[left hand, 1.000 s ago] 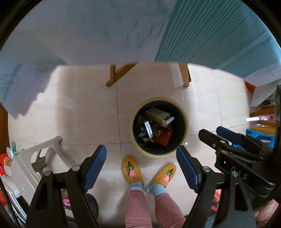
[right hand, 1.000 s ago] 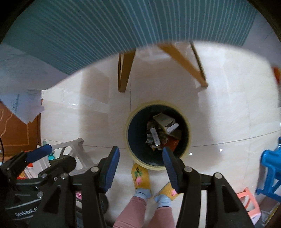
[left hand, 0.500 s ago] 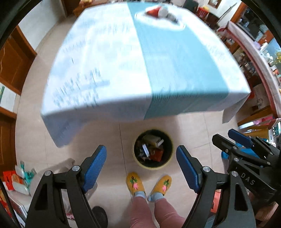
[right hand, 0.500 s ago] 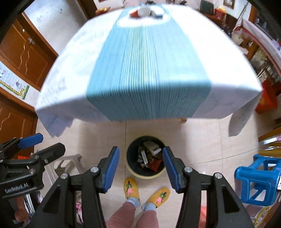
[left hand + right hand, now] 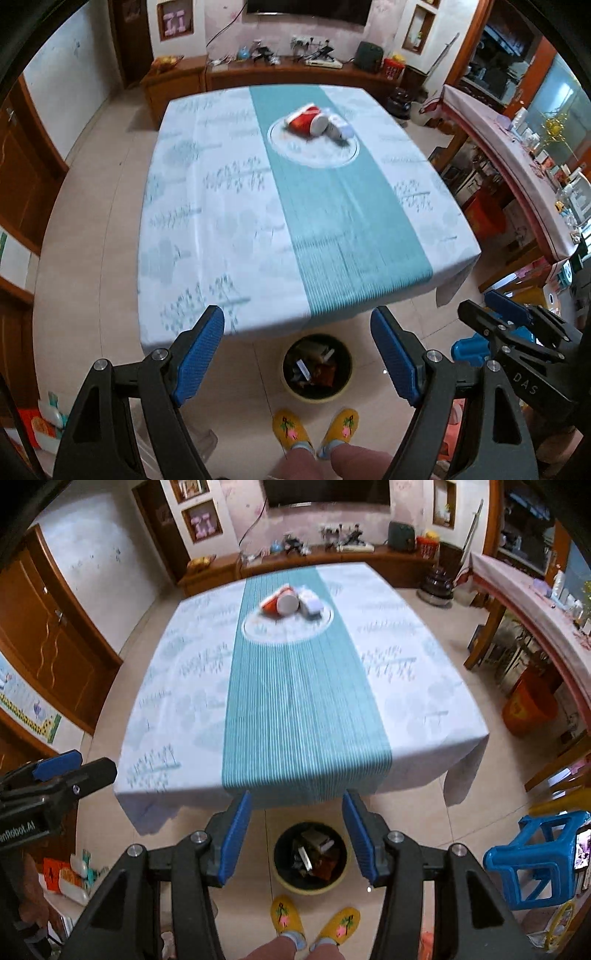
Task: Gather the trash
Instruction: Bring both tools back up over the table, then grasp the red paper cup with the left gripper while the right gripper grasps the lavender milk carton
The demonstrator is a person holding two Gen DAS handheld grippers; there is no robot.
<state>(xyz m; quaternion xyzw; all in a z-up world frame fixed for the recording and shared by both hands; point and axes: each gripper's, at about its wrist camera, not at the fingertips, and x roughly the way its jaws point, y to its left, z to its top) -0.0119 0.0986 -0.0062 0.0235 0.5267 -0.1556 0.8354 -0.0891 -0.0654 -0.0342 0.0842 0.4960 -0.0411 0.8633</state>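
In the left wrist view the left gripper (image 5: 297,354) has its jaws spread wide with nothing between them, held off the near edge of the worktop (image 5: 229,206), above the floor. The trash, a red paper cup (image 5: 306,121) lying on its side with a pale crumpled piece (image 5: 341,129) touching it, sits on the far half of the worktop, straight ahead and a little right of the jaws' centre line; the cup's long axis runs roughly across the view, mouth to the right. The trash bin (image 5: 317,367), already holding scraps, stands on the floor below the near edge, between the jaws and the person's slippers. In the right wrist view the right gripper (image 5: 296,836) is likewise open and empty, and the cup lies far ahead, slightly left of centre, so neither arm seems clearly nearer. The cloth between is bare, giving open room for a reach forward; the blue stool (image 5: 535,860) stands well to the right, clear of that path.
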